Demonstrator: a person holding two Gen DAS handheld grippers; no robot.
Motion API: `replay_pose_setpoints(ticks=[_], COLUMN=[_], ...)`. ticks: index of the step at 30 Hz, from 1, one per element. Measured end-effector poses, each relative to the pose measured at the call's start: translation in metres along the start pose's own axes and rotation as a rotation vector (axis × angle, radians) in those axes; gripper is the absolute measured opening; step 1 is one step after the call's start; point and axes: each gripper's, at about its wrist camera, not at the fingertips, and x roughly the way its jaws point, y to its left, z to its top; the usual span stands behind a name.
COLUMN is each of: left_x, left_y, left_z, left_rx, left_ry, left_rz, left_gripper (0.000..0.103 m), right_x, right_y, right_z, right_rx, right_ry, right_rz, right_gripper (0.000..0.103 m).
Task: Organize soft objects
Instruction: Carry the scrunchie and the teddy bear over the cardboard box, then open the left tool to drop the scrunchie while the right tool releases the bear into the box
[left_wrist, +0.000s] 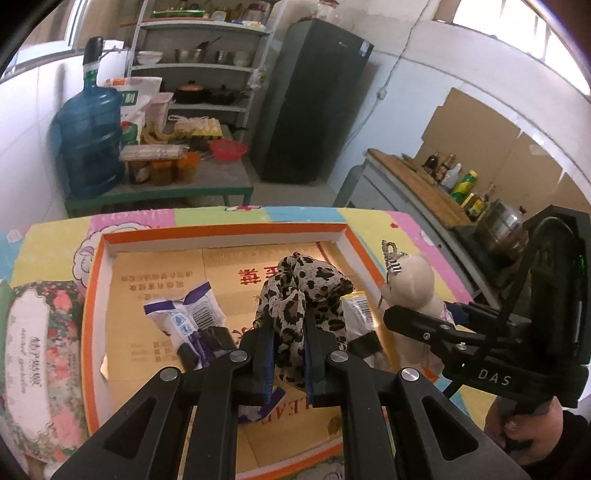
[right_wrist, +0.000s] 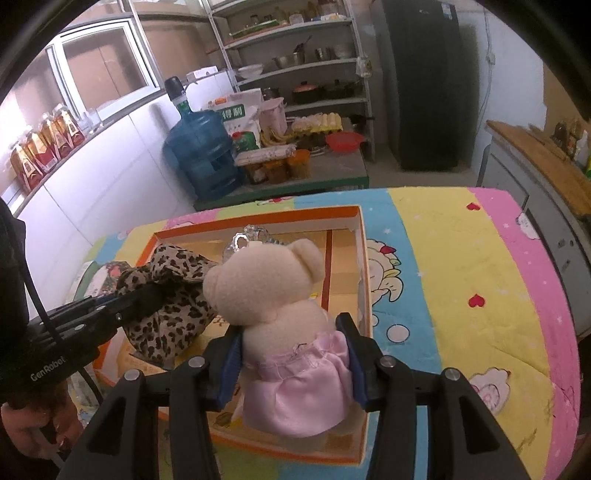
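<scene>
An orange-rimmed cardboard box (left_wrist: 221, 230) lies open on a colourful cartoon tablecloth (right_wrist: 461, 258). My left gripper (left_wrist: 288, 321) is shut on a bunched leopard-print cloth (left_wrist: 303, 291), which hangs over the middle of the box. My right gripper (right_wrist: 290, 328) is shut on a cream teddy bear (right_wrist: 266, 284) in a pink satin dress, gripped at the waist above the box's right half. A silver tiara (right_wrist: 247, 236) sits on the bear's head. In the right wrist view the leopard cloth (right_wrist: 166, 295) hangs just left of the bear.
Purple-and-white packets (left_wrist: 184, 314) lie on the box floor. A floral tin (left_wrist: 33, 350) stands left of the box. Beyond the table are a low bench with a blue water jug (left_wrist: 88, 144), shelves, a dark fridge (left_wrist: 314, 103), and a counter with bottles (left_wrist: 454, 181) at right.
</scene>
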Motion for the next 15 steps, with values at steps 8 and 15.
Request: replay_pose_setpoints(ticks=[8, 15], left_x=[0.024, 0.041], left_y=[0.003, 0.007], left_z=[0.005, 0.006], left_rx=[-0.03, -0.055], left_ry=[0.029, 0.062], left_rz=[0.031, 0.036], left_gripper=[0.012, 0.012], right_x=[0.026, 0.042], right_y=[-0.012, -0.016], right_z=[0.009, 0.012], right_rx=[0.002, 0.014], right_ry=[0.028, 0.053], right_rz=[0.029, 0.023], right_gripper=[0.05, 0.05])
